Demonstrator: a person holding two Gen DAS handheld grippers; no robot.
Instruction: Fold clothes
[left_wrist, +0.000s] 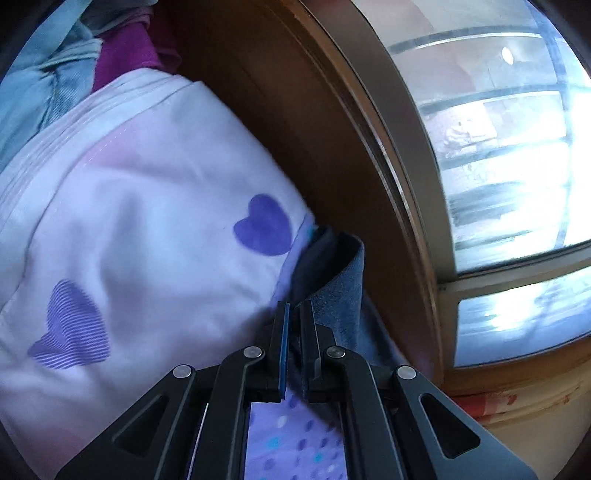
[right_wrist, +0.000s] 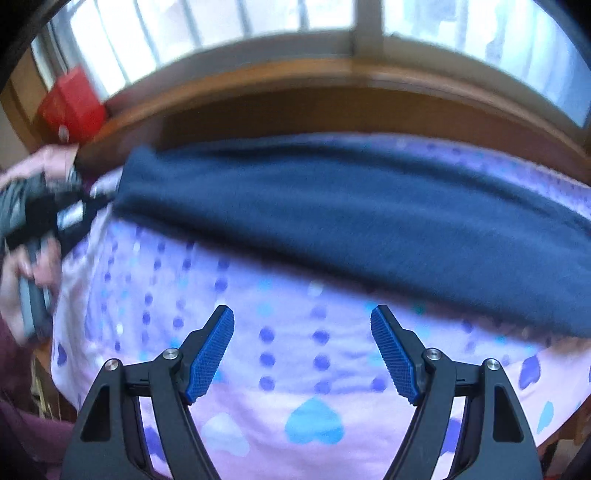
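A dark blue fleece garment (right_wrist: 332, 210) lies stretched across the bed along the far side, on a lilac sheet (right_wrist: 258, 362) with dots and hearts. My left gripper (left_wrist: 294, 310) is shut on one end of the dark blue garment (left_wrist: 332, 291), whose edge folds up between the fingers. In the right wrist view that left gripper (right_wrist: 92, 201) shows at the garment's left end, held by a hand. My right gripper (right_wrist: 302, 315) is open and empty, a little above the sheet, just short of the garment's near edge.
A white pillow with purple hearts (left_wrist: 147, 221) lies left of my left gripper, with teal and magenta clothes (left_wrist: 74, 66) piled behind it. A wooden headboard (right_wrist: 332, 107) and window (right_wrist: 258, 22) run behind the bed. A red box (right_wrist: 70, 103) sits on the sill.
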